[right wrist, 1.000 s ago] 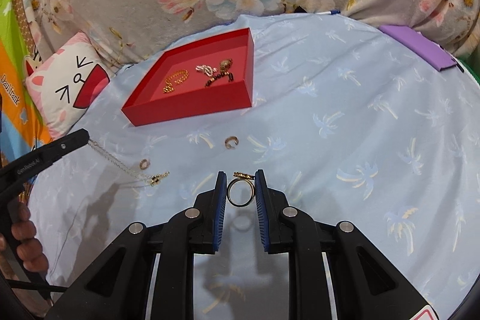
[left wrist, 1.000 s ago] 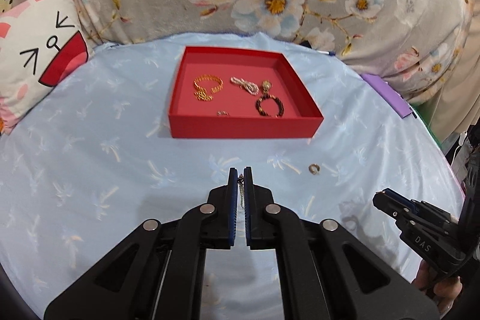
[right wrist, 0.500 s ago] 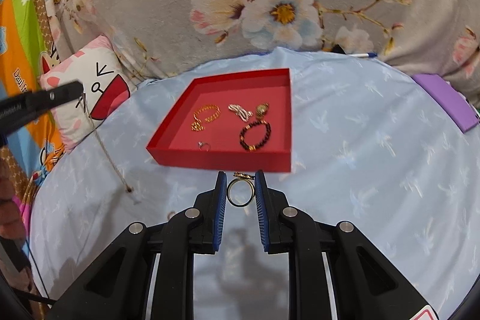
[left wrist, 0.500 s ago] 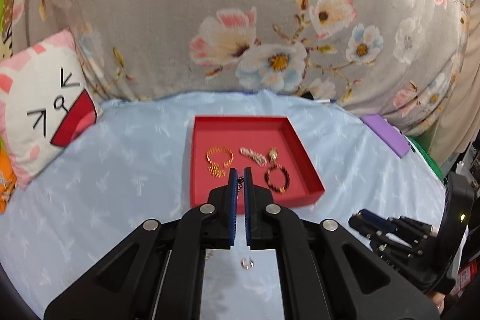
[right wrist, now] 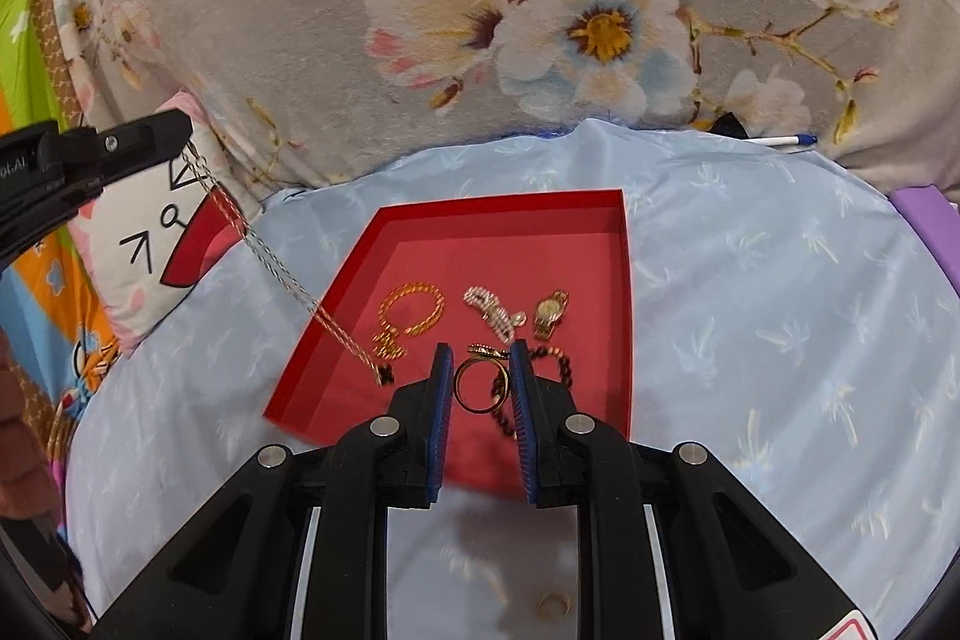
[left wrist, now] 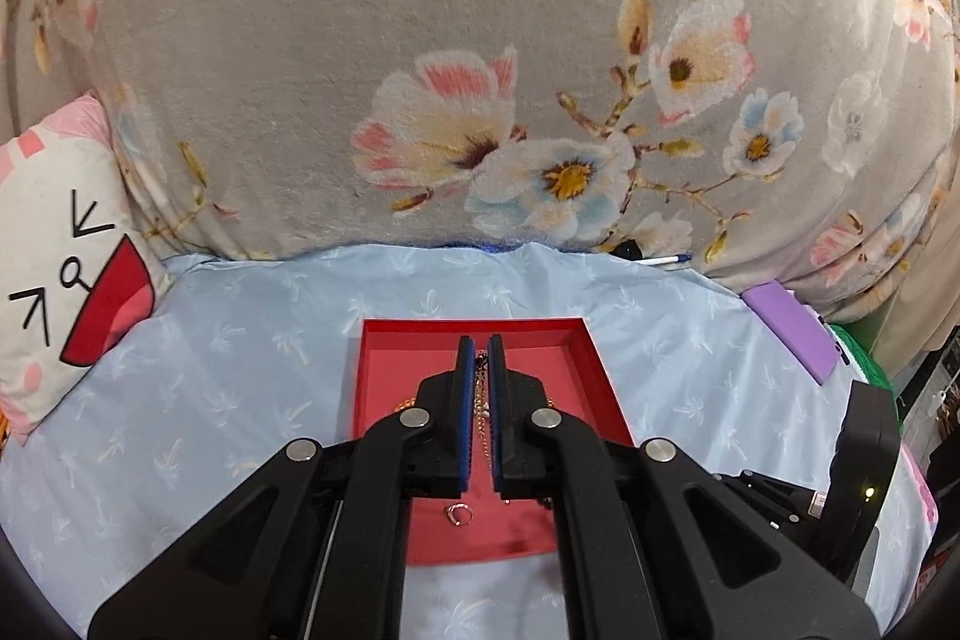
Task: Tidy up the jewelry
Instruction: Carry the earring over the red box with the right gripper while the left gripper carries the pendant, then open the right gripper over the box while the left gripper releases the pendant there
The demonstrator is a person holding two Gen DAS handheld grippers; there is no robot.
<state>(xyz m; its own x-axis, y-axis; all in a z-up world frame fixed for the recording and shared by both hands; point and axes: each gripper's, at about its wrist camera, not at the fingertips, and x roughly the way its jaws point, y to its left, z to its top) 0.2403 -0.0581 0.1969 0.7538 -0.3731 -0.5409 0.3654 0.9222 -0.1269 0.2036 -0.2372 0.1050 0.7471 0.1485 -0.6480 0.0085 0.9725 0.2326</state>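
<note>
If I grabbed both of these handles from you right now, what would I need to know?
Left gripper: shut on a thin chain necklace, dangling into the red tray.
Right gripper: shut on a gold ring, above the tray.
Already in the tray: gold bracelet, pearl piece, watch, dark bead bracelet, small ring.
Left to do: drop both pieces in, then fetch the ring on the blue sheet.

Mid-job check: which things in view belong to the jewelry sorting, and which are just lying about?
Job: red tray; chain necklace in left gripper; gold ring in right gripper; loose ring on sheet.
Bystanders: cat pillow; purple book; pen.
</note>
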